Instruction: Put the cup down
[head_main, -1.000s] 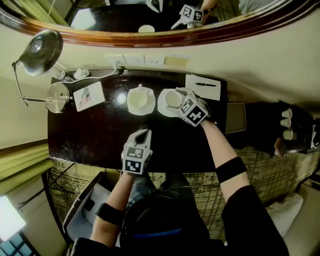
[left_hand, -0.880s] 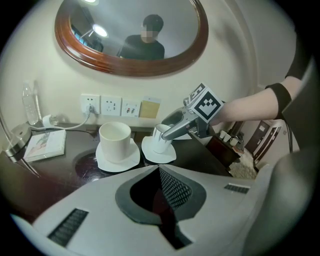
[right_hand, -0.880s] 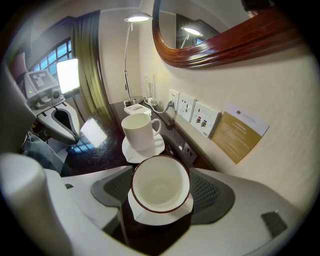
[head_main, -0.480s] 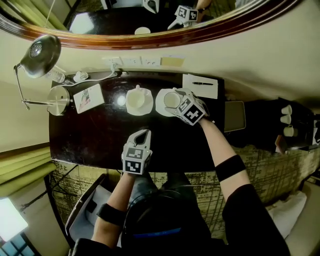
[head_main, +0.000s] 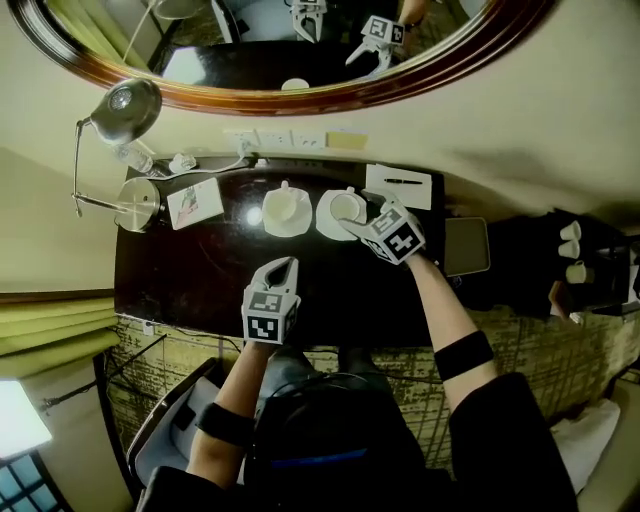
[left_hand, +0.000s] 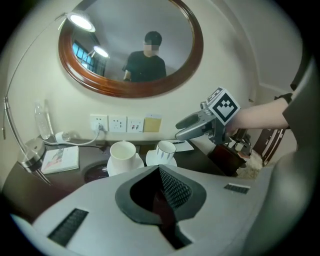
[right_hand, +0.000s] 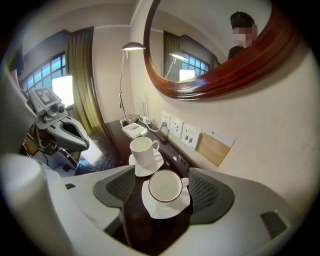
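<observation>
We are watching the right claw (head_main: 362, 216) lifting clear of the cup (right_hand: 164, 186), jaws apart, just narrowing, holding nothing. Cup is sitting on its saucer (right_hand: 161, 210) near the back edge of the table (head_main: 190, 272); we judge it placed. Left claw (left_hand: 161, 187) closed, empty.

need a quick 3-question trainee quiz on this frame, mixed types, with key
1. True or false: the left gripper's jaws are apart.
2. Which cup stands nearer the lamp? A: plain white cup. B: dark-rimmed cup.
3. Fill in: the dark-rimmed cup stands on a ___.
Key: 1 false, they are shut. 2 A. 3 saucer.
</observation>
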